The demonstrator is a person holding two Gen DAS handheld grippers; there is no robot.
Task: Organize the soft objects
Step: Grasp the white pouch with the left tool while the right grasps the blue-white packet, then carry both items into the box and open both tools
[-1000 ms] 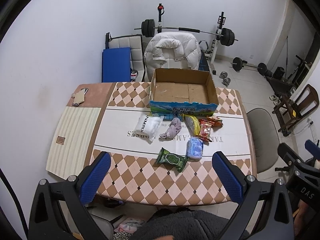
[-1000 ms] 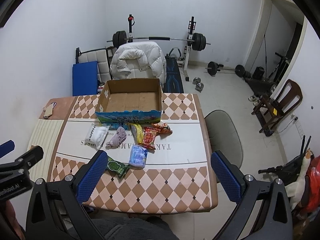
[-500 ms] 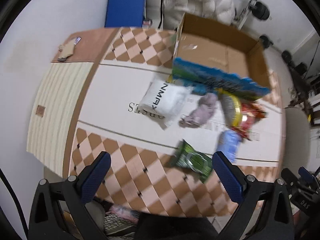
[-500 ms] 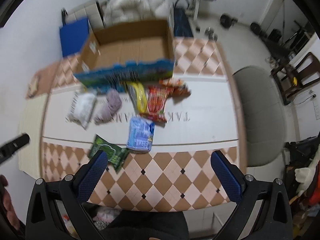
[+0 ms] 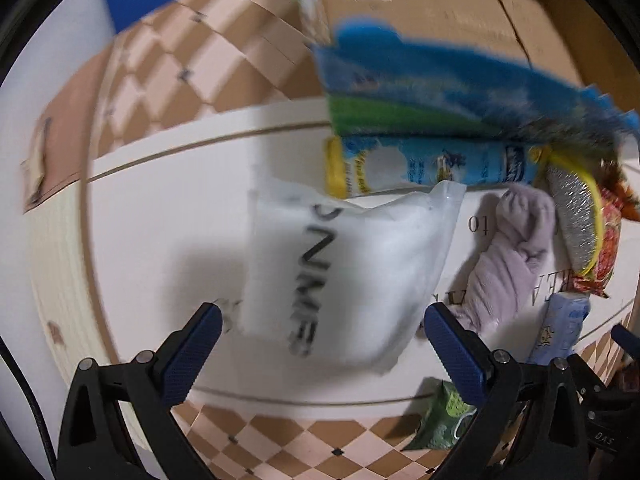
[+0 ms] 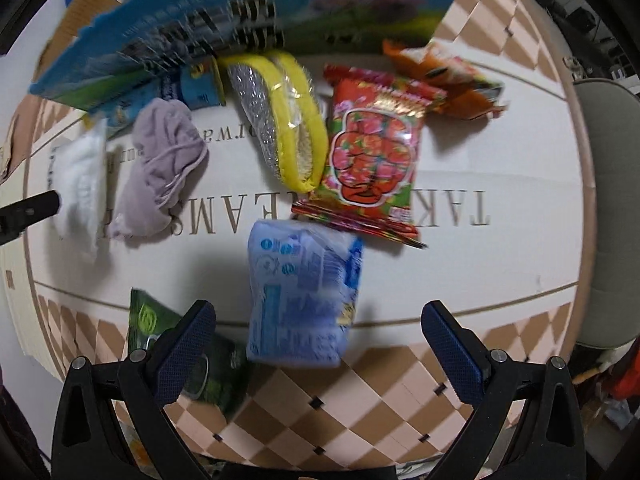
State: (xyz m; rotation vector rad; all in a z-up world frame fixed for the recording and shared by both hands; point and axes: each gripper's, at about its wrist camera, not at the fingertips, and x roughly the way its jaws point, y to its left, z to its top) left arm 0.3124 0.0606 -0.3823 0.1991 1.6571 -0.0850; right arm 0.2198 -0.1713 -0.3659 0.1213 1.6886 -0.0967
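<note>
left gripper [image 5: 318,342] spread wide, white bag [image 5: 340,276] between its fingers; right gripper [image 6: 318,338] spread wide, blue pack [image 6: 300,292] between its fingers.

Motion blur smears the white pouch [image 5: 340,276] lettering (unreadable); the cardboard box [image 5: 440,32] runs past the frame's top.
</note>
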